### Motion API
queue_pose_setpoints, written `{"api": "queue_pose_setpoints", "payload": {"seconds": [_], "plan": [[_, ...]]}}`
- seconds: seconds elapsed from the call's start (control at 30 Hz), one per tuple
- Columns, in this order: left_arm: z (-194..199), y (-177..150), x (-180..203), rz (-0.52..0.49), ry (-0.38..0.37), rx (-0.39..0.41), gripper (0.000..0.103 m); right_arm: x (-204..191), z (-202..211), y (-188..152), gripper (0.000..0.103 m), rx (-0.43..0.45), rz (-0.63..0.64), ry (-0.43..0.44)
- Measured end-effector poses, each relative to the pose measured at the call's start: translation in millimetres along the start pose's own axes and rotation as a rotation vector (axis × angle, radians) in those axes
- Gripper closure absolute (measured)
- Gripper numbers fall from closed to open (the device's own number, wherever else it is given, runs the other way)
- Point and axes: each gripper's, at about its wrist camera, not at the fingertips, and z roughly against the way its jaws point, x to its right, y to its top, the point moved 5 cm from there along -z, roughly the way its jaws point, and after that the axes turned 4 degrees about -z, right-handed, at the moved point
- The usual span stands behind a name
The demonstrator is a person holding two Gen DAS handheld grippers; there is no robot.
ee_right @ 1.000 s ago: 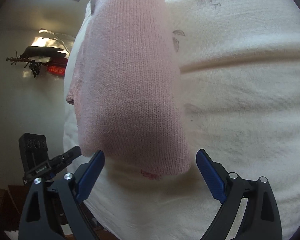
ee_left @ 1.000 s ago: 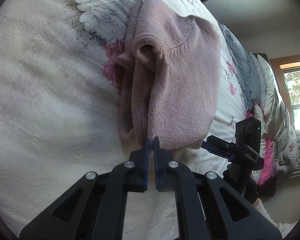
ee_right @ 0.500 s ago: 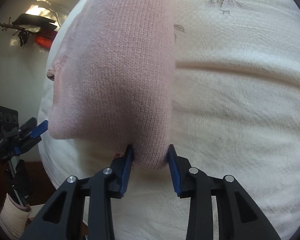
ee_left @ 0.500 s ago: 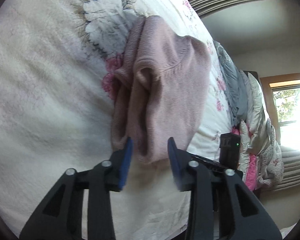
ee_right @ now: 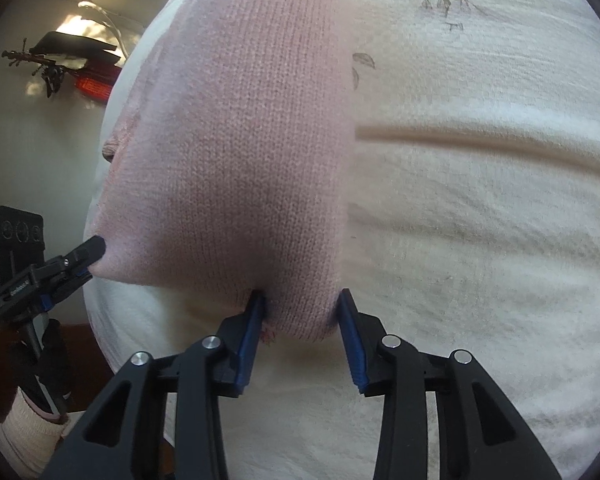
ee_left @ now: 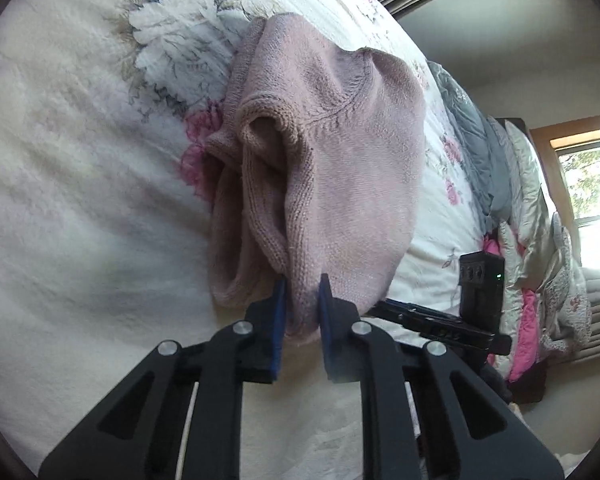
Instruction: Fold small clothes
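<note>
Left wrist view has the left claw [ee_left: 302, 300] narrowed onto the pink knit garment [ee_left: 340, 184] by the bed's [ee_left: 80, 220] near edge, the right claw [ee_right: 300, 316] straddling a thick corner loosely, so bunched layers may slip and spoil the fold.

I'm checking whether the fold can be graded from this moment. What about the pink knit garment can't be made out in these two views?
- Left wrist view: the pink knit garment has its inner layers tucked in shadowed folds.
- Right wrist view: its top edge is cut off by the frame; its own top layer hides the underside.
- Right wrist view: whether the right hand-held gripper really pinches the hem is unclear.
</note>
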Motion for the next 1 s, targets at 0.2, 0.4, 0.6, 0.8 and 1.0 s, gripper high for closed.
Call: {"api": "queue_pose_setpoints", "payload": {"seconds": [0.2,0.4,0.6,0.8,1.0], "plan": [[-29,-1,-15,-0.022,0.069,-0.083,0.089,0,-4,0,0.062,-0.015,0.015,-0.02],[-11,12,-4,-0.024,0.032,-0.065,0.073,0,20,7,0.048,0.036,0.012,0.019],[17,57,-11,-0.003,0.014,0.032,0.046,0,61,33,0.025,0.163,-0.027,0.136],[-4,106,-26,0.014,0.035,0.011,0.041,8,64,67,0.021,0.196,-0.036,0.137],[-34,132,-36,0.007,-0.012,-0.053,0.038,16,47,85,0.02,0.148,-0.024,0.175]]}}
